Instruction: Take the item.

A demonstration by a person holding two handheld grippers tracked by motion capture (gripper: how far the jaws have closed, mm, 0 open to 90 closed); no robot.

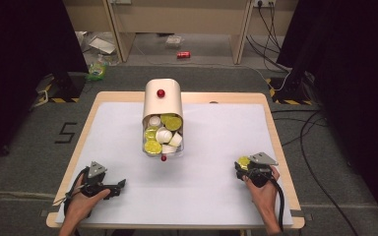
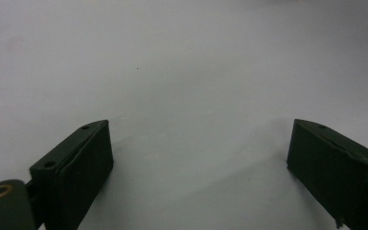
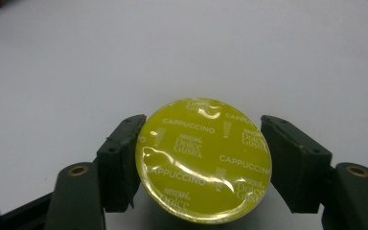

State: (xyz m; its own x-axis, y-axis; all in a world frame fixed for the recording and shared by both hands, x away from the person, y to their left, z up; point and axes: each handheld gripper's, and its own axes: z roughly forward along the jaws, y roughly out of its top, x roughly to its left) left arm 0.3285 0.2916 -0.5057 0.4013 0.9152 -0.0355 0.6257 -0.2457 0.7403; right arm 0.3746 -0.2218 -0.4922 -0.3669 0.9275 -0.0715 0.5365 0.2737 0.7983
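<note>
Right gripper [image 3: 203,165]: jaws partly apart around the round yellow-green foil-lidded coffee capsule [image 3: 203,160], lid up. Left pad looks touching the rim, right pad shows a thin gap, so it's loose, not clamped. My call: back straight off the capsule before lifting, no dragging; foil is glossy, wrinkled and dents easily, body is rigid plastic.

Left gripper [image 2: 199,153]: jaws wide apart, nothing between, matte white table sheet [image 2: 187,72] ahead.

Farther off: cream tipped-over plastic bin [image 1: 163,101], red knob, more capsules spilling from its mouth.

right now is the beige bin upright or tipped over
Tipped over. The beige bin lies on its side on the table, its mouth facing the person, with capsules showing at the opening.
</note>
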